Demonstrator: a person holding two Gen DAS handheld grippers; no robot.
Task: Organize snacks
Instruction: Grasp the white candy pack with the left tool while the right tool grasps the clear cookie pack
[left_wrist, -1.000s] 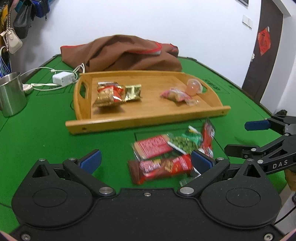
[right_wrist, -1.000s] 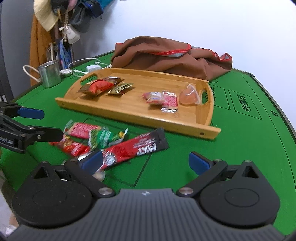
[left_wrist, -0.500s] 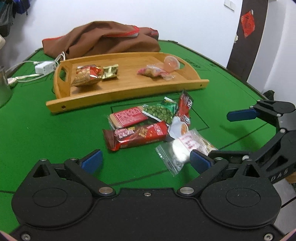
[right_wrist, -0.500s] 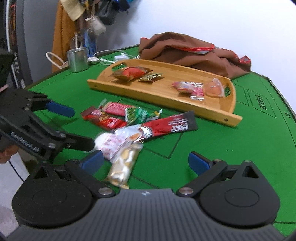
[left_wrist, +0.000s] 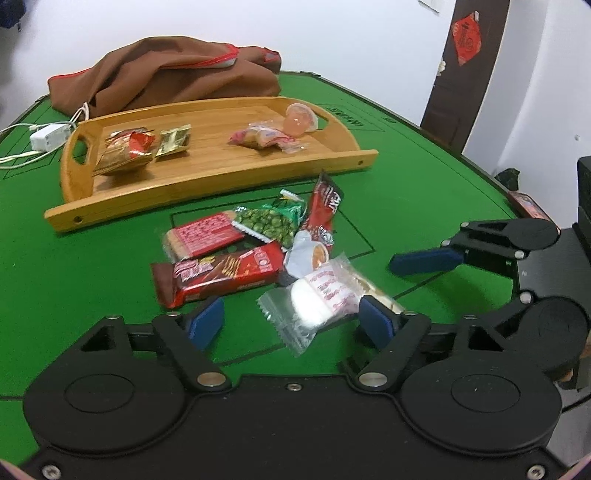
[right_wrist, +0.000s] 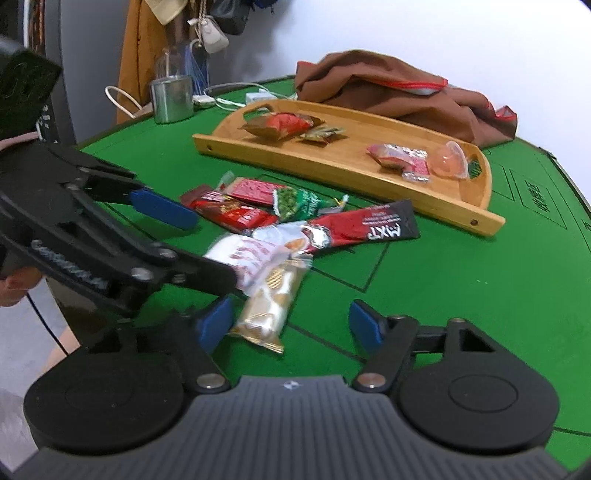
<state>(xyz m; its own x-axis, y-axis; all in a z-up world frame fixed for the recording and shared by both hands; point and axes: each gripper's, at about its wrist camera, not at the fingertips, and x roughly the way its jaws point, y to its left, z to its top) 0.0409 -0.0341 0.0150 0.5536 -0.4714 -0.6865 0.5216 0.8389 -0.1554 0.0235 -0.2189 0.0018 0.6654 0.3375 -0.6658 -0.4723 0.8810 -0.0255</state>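
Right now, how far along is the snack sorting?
Partly done. Four snacks already lie in the wooden tray. Nothing is in hand: the left gripper and right gripper are both open and empty. Left on the felt: the white pouch, gold packet, red bar, pea bag and others.

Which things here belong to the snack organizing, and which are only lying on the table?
For the job:
- wooden tray, already holding some snacks
- loose snack pile on the green table
- left gripper and right gripper, both open

Just lying about:
- brown cloth
- white charger
- metal cup
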